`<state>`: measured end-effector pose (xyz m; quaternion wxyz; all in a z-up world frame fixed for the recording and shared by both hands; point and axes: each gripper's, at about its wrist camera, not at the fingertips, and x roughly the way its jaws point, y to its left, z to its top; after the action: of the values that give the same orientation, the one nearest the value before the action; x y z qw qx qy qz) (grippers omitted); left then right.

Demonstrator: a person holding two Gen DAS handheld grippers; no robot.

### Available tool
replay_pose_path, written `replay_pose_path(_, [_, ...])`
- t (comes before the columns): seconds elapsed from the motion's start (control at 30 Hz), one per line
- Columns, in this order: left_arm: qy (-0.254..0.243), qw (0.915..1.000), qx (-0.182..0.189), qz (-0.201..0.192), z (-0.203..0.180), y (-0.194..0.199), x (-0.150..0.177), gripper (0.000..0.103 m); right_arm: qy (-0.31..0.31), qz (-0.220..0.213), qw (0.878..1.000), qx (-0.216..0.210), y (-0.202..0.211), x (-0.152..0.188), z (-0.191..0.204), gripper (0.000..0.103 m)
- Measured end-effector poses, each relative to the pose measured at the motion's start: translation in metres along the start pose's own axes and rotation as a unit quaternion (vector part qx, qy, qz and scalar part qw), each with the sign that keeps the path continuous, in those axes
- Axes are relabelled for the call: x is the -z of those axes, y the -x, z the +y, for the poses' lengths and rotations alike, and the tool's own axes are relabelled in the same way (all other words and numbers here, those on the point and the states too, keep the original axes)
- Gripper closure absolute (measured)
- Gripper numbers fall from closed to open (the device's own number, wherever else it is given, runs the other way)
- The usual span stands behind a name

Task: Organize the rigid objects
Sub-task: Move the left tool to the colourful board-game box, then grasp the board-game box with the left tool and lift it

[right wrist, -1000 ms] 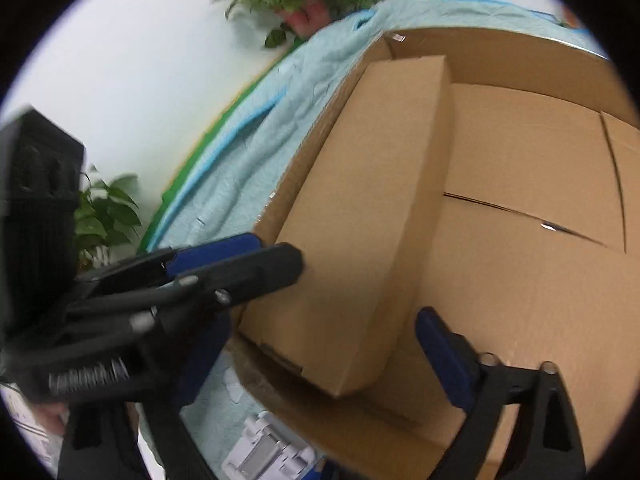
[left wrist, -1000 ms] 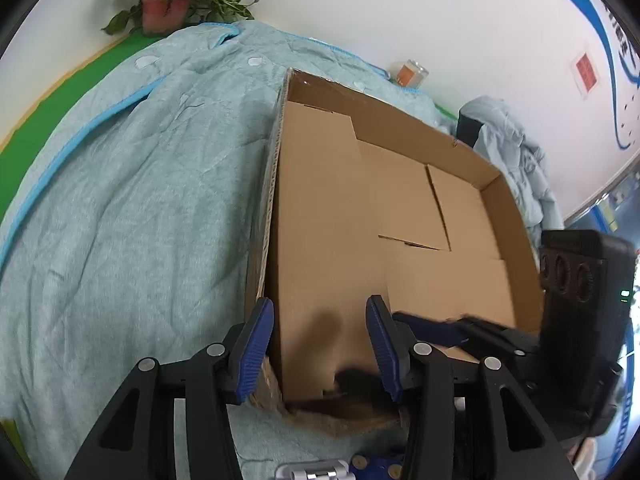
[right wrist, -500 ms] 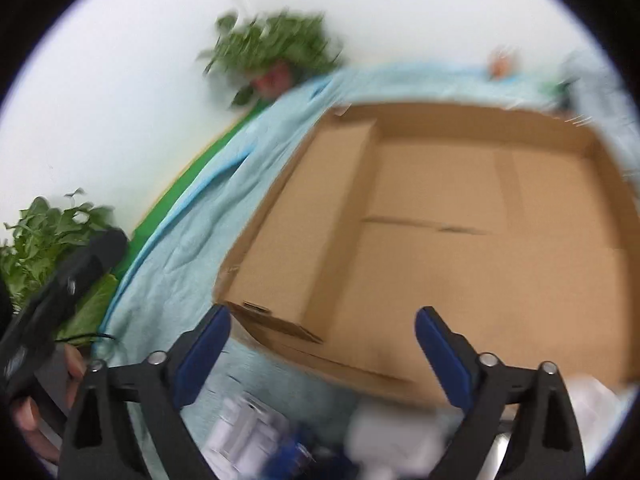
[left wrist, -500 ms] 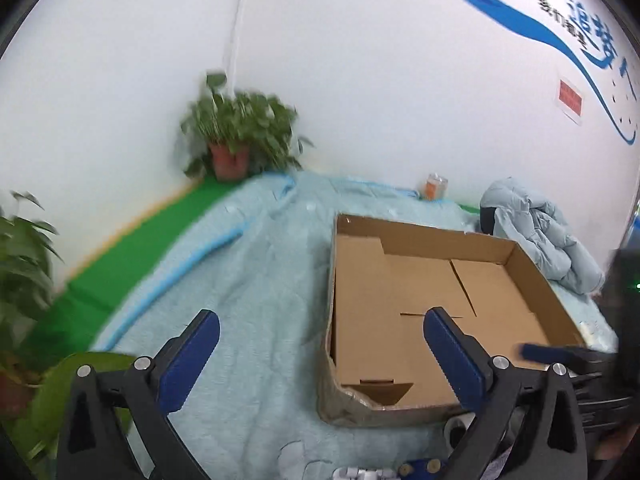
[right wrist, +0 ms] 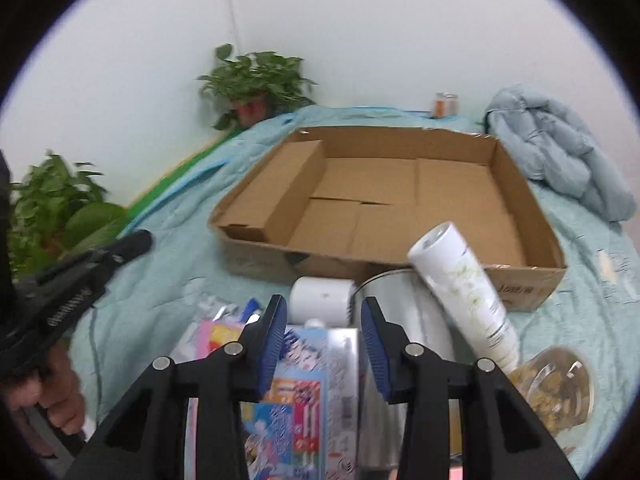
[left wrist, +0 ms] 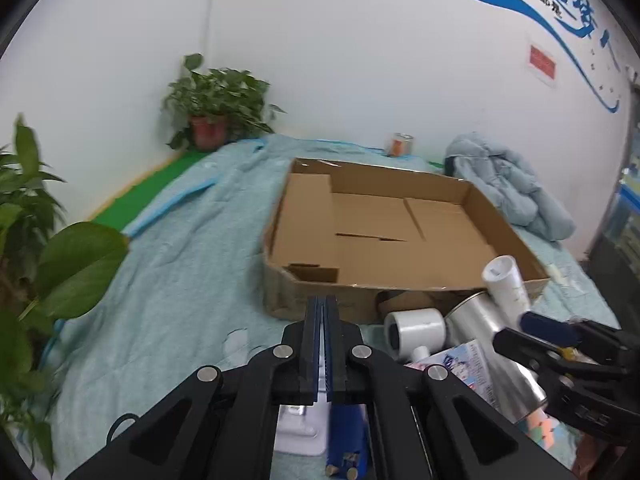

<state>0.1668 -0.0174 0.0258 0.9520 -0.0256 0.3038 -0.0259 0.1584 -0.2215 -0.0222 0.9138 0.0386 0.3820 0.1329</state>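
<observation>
A shallow open cardboard box [left wrist: 400, 240] [right wrist: 400, 200] lies on a teal blanket with a long brown carton [left wrist: 308, 220] [right wrist: 276, 184] along its left wall. In front of it is a pile: a white tape roll [left wrist: 416, 328] [right wrist: 320, 300], a silver tin [left wrist: 480, 324] [right wrist: 396, 308], a white tube [left wrist: 506, 284] [right wrist: 460, 288], a colourful printed box [right wrist: 308, 392] [left wrist: 460, 364]. My left gripper [left wrist: 322, 312] is shut and empty, short of the cardboard box. My right gripper [right wrist: 322, 316] is open above the printed box.
Potted plants stand at the far corner [left wrist: 212, 112] and at the left edge [left wrist: 28, 240]. A crumpled light-blue jacket [left wrist: 508, 184] lies right of the box. A small jar [left wrist: 398, 145] stands by the wall. A glass jar with brown contents [right wrist: 556, 388] lies at the right.
Both grippers have pulled back out of the cardboard box, leaving the long carton inside. The left gripper has closed. The right gripper has narrowed and now hangs over the pile.
</observation>
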Motion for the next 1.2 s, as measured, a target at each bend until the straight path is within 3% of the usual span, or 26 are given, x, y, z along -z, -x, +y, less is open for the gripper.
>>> replay_pose_path(0.03, [0.000,1.0000,-0.003,-0.004,-0.004,0.002,0.006,0.075,0.001,-0.001,1.000,-0.016,0.003,0.003,-0.001,0.029])
replay_pose_path(0.07, [0.003,1.0000,-0.006,0.000,-0.006,0.005,0.010,0.014,0.002,-0.005,1.000,-0.027,0.006,0.006,-0.002,0.000])
replay_pose_path(0.1, [0.012,0.9999,-0.010,0.000,-0.006,0.007,0.012,0.004,0.004,-0.014,0.999,-0.030,0.010,0.009,-0.003,0.001])
replay_pose_path(0.13, [0.024,0.9995,-0.012,-0.013,-0.007,0.010,0.018,0.000,0.009,-0.021,0.999,-0.029,0.013,0.012,-0.002,0.001])
replay_pose_path(0.3, [0.042,0.9985,-0.019,0.030,0.002,0.002,0.038,0.000,0.071,-0.014,0.995,-0.068,0.020,0.025,0.007,0.001])
replay_pose_path(0.4, [0.075,0.9928,0.015,0.092,0.017,-0.011,0.050,0.000,0.101,-0.005,0.989,-0.111,0.025,0.040,0.014,0.001])
replay_pose_path(0.6, [0.080,0.9837,0.053,0.152,0.021,-0.027,0.085,0.001,0.064,0.058,0.979,-0.184,0.005,0.070,0.000,0.001])
replay_pose_path(0.87, [0.095,0.9658,0.139,0.197,0.004,-0.041,0.112,0.006,0.072,0.108,0.975,-0.179,-0.011,0.084,0.000,0.001])
replay_pose_path(1.07, [0.077,0.9581,0.153,0.229,-0.010,-0.048,0.119,0.019,0.055,0.131,0.978,-0.155,-0.006,0.097,0.000,0.001])
replay_pose_path(1.2, [0.083,0.9567,0.160,0.228,-0.012,-0.052,0.117,0.020,0.044,0.134,0.980,-0.137,-0.008,0.098,0.003,0.001])
